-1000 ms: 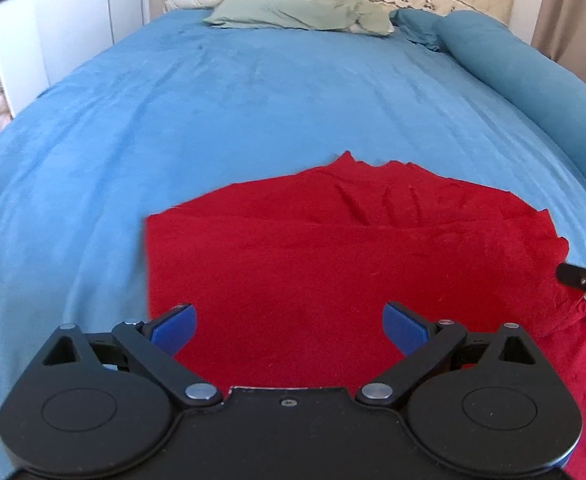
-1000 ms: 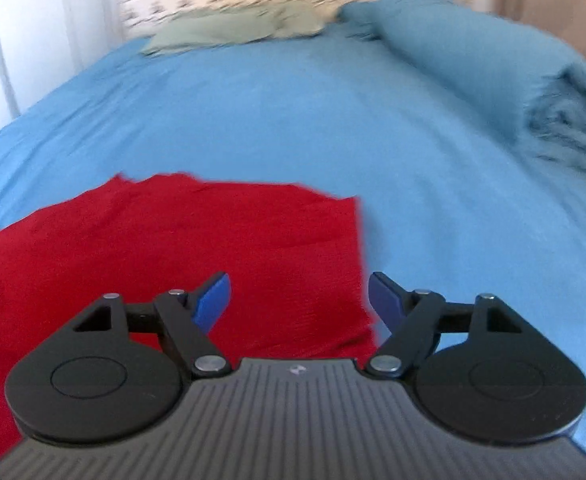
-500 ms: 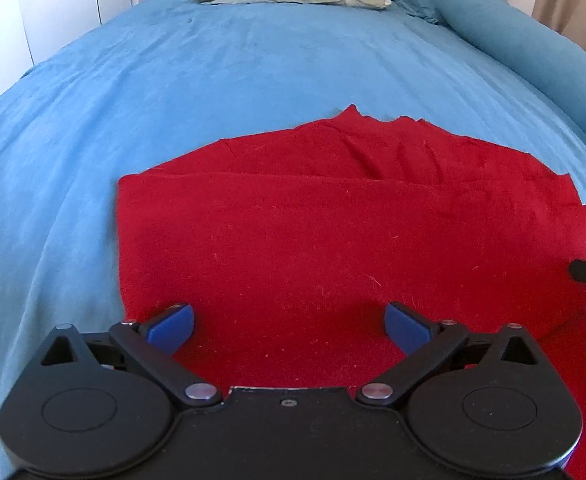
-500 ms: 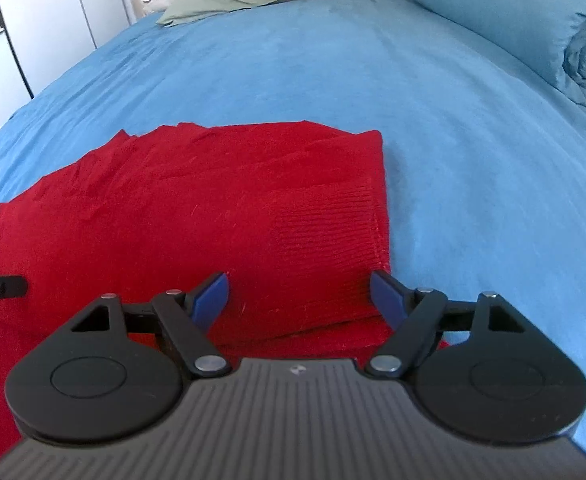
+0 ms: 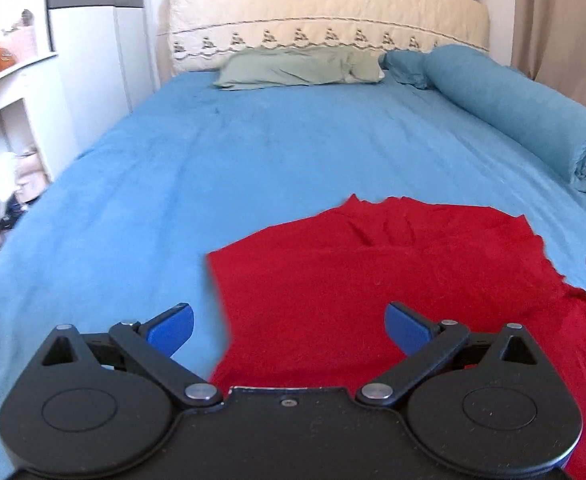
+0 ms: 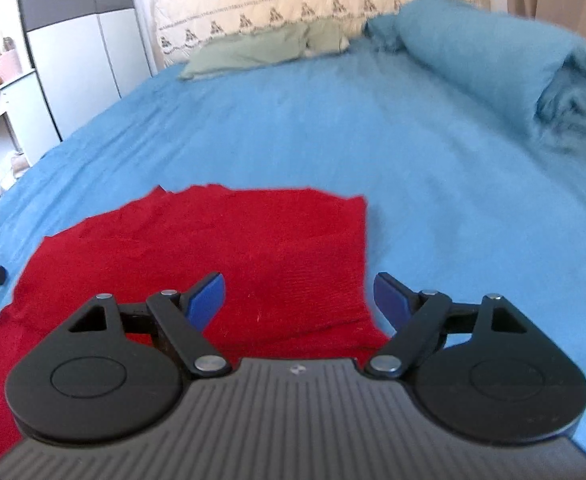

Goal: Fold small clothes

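Near the foot edge of the bed (image 5: 253, 152), a red garment (image 5: 373, 288) is laid flat, partly folded. Both the left gripper (image 5: 289, 326) and right gripper (image 6: 299, 298) are held empty above it, the left wide open, the right's fingers opening, apparently between folds.

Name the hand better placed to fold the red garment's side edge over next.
Right, narrowly. The right tool, jaws opening, straddles the red knit garment's side edge; the left tool also straddles its edge, more loosely.
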Demonstrator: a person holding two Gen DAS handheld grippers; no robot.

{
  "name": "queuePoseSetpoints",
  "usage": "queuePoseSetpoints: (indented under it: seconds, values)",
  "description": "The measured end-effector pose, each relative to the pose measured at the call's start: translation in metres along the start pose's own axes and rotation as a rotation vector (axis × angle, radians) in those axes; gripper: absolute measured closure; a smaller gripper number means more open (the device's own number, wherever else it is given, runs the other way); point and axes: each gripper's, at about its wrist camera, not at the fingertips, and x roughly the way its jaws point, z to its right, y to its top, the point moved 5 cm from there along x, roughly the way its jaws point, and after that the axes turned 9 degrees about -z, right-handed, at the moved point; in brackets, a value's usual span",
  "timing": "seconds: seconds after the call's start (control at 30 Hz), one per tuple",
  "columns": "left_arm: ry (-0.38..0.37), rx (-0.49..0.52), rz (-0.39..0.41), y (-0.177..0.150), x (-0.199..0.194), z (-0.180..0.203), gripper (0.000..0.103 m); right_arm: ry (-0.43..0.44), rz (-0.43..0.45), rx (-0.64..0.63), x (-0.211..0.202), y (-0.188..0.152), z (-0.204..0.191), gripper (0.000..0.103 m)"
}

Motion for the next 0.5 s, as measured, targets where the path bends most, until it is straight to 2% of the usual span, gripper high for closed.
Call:
queuePoseSetpoints:
  seconds: [0.1,0.23,0.4,0.5]
  values:
    - [-0.027,-0.049,-0.038,-0.028,-0.035,-0.020,0.000,-0.014,0.012,-0.046,-0.045,-0.007,0.002,0.006]
    - [-0.089,-0.117,-0.068,-0.082,-0.082,-0.038,0.000,-0.012,-0.011,-0.086,-0.102,-0.032,0.007,0.006]
    - [-0.173,-0.240,-0.162,-0.152,-0.120,-0.039,0.008,-0.008,-0.043,-0.121,-0.162,-0.088,0.012,0.006]
    - [-0.204,-0.264,-0.200,-0.186,-0.132,-0.029,0.008,0.021,-0.089,-0.064,-0.188,-0.126,0.019,0.006]
